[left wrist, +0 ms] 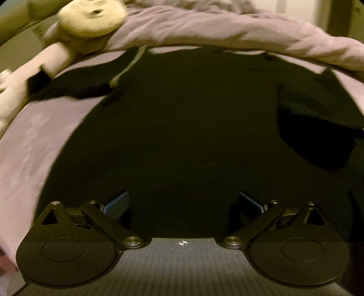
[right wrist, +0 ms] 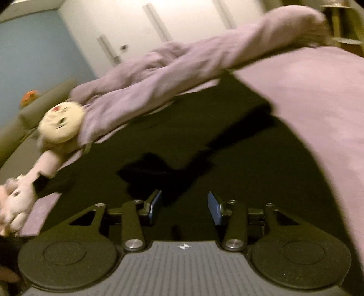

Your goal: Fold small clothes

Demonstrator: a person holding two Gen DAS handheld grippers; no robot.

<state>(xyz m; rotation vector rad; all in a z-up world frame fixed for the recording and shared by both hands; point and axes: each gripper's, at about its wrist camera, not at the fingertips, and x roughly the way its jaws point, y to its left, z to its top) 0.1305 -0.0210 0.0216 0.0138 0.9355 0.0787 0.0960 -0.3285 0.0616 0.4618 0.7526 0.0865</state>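
A black garment [left wrist: 182, 127] lies spread flat on a lilac bed sheet [left wrist: 29, 141]. It also shows in the right wrist view [right wrist: 204, 145], with a darker fold or sleeve [right wrist: 173, 168] lying across it. My left gripper [left wrist: 183, 202] is wide open and empty, just above the garment's near part. My right gripper [right wrist: 184, 205] is open and empty, low over the garment near the darker fold. The blue pads [right wrist: 213, 207] touch nothing.
A bunched lilac blanket [left wrist: 227, 29] lies along the garment's far edge and also shows in the right wrist view [right wrist: 159, 86]. A cream and pink plush toy [left wrist: 91, 20] lies at the far left, also in the right wrist view [right wrist: 61, 123]. White wardrobe doors [right wrist: 159, 22] stand behind.
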